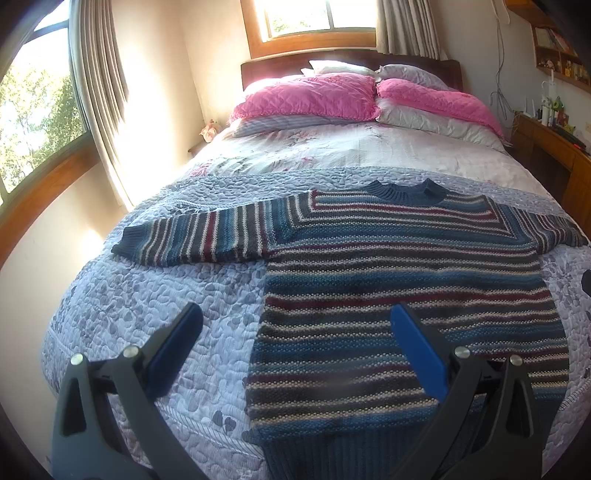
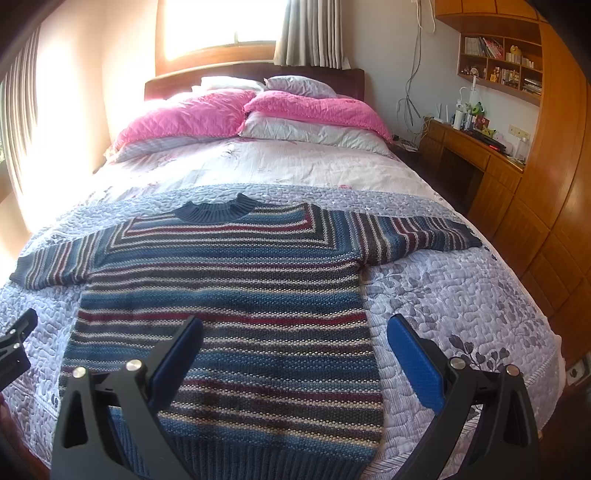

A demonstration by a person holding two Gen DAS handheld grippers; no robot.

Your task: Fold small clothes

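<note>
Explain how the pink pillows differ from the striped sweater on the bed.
The pink pillows are one plain colour and puffy; the striped sweater is blue, red and cream and lies flat. The pillows sit at the headboard end, the sweater at the near end, sleeves spread. Both rest on the bed, and neither is held.

A bed (image 2: 461,295) with a grey-lilac quilted cover filled the room. At its far end two pink pillows (image 2: 192,114) lay on white ones against a dark headboard (image 2: 317,74). A sunlit window (image 2: 218,26) with a curtain (image 2: 314,33) stood behind. On the right were a wooden desk (image 2: 480,151) and shelves (image 2: 502,62).
</note>
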